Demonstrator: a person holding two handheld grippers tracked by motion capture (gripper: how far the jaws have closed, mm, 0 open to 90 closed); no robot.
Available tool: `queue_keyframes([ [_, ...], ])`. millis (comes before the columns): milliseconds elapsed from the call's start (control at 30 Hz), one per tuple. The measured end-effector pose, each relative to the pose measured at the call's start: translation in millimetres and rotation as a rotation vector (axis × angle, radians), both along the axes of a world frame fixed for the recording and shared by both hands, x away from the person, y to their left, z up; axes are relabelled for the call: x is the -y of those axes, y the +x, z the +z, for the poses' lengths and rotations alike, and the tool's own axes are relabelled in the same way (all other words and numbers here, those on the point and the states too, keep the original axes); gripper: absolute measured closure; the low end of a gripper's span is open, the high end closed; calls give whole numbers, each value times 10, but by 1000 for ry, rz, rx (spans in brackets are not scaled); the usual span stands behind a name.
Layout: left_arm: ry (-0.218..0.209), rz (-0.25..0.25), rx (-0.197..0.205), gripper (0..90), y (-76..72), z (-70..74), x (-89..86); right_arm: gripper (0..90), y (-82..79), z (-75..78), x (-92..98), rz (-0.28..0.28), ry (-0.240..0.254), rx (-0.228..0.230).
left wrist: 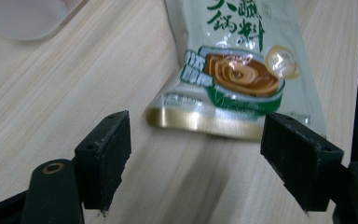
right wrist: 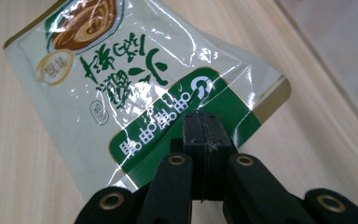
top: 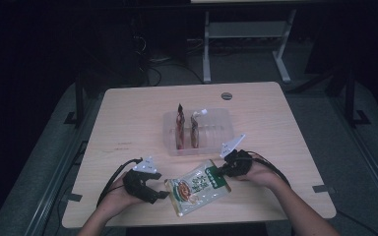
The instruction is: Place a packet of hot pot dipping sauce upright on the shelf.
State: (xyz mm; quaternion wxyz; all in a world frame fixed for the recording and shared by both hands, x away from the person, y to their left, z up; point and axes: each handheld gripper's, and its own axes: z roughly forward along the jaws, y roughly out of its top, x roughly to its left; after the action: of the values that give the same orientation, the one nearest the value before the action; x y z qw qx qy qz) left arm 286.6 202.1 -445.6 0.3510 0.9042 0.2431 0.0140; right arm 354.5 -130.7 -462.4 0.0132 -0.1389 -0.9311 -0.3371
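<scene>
Pouch [top: 197,187] lies flat on the table [top: 128,123] near the front edge, just in front of the clear tray [top: 216,129]; its printed face is up, with a pale body, a green band at the end nearest the right gripper [top: 222,171], and a gold strip at the end nearest the left gripper [top: 161,194]. Right gripper: jaws closed together on the green-band end of the pouch, as the right gripper view shows, with the pads meeting over the film [right wrist: 200,130]; whether that end is lifted off the table cannot be told. Left gripper: jaws wide apart, holding nothing; in the left gripper view the two pads [left wrist: 107,149] stand on either side of the gold-strip end [left wrist: 200,122], short of it and not touching it; the wood surface shows between them. Left gripper rests low over the table, just beside the pouch's near corner; a hand [top: 115,199] grasps it from below in the high view. Tray: sits mid-table, behind the pouch and apart from it; two narrow upright packets [top: 180,129] stand inside it, side by side in the left part. Cables trail from both grippers toward the front edge.
</scene>
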Motion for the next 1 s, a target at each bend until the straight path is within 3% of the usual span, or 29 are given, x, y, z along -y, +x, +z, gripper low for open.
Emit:
queue_keyframes([
  [133,3,-8,3,242,-1,3,10,897,-29,31,-33,5,6,1],
  [200,5,-7,6,242,-2,4,18,883,-38,118,36,-40,40,2],
  [367,-12,2,18,230,13,19,92,663,-81,198,181,-141,64,-30],
  [400,-12,2,18,227,13,19,92,663,-81,198,181,-141,64,-30],
  [467,-10,-2,29,219,24,28,119,552,-110,231,253,-197,56,-31],
  [533,-26,-6,21,216,35,23,175,501,-151,255,305,-224,65,-33],
  [833,-36,-45,26,221,148,-5,438,432,-428,253,504,-289,70,3],
  [900,-26,-57,11,222,255,-14,524,410,-490,230,572,-313,83,-15],
  [1000,-1,-59,16,233,256,-51,566,406,-515,210,610,-327,73,-19],
])
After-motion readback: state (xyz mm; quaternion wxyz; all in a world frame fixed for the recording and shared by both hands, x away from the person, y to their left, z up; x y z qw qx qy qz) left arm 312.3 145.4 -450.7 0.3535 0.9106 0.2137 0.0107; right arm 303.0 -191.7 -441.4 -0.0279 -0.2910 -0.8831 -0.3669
